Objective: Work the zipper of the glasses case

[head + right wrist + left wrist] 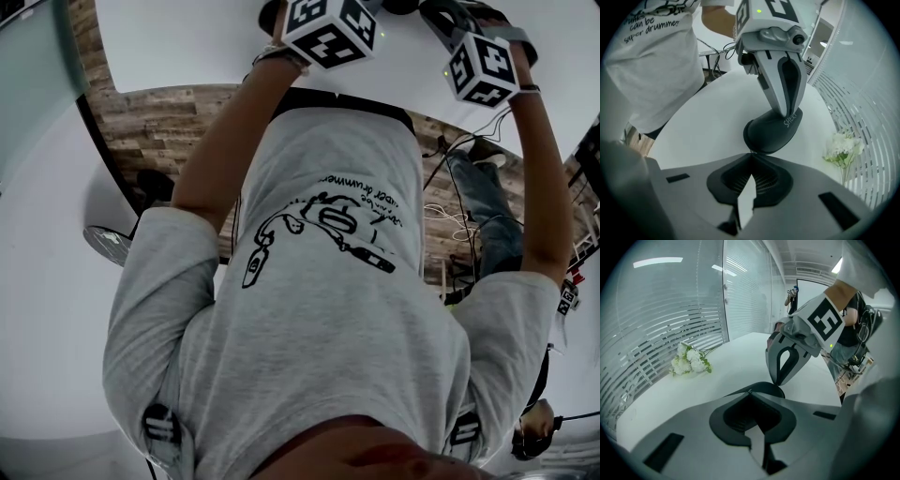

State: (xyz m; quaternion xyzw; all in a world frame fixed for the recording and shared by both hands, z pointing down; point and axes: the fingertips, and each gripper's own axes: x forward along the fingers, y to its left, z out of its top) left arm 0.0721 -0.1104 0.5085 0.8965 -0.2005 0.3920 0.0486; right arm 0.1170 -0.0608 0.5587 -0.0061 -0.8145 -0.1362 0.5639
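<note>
A: On the tabletop (pixel 187 47), beyond the person's grey shirt (pixel 328 309), what does the head view give?

B: Little. Both arms reach out, and the marker cubes of the left hand-held gripper (pixel 328 30) and the right hand-held gripper (pixel 482 67) sit at the frame's top edge. The jaws and what they work on are cut off.

A: And the left gripper view?

B: Its own jaws are drawn together, tips meeting on the near rim of the glasses case (pixel 765 387). The case shows only as a low dark sliver, well apart from the white flowers (pixel 689 359) and to their right. The right hand-held gripper comes down on the end of the case farther from the flowers, its jaws closed to a point.

A: The right gripper view?

B: Here the case lies flat, left of the flowers. It is a dark, smooth, rounded shell with pale lettering on its lid. The right jaws are closed too, tips nipping the seam at the end away from the flowers. Whether they have the zipper pull itself is too small to tell. The left hand-held gripper stands steeply over the lettered end, nearer the flowers, jaws together against the shell.

A: So how far along?

B: Barely started, I'd judge. Both grips look set, one to steady and one to pull. The shell reads as shut all round, with no gap between its halves. I can't pick out the zipper's teeth, but its whole run seems left to do.
</note>
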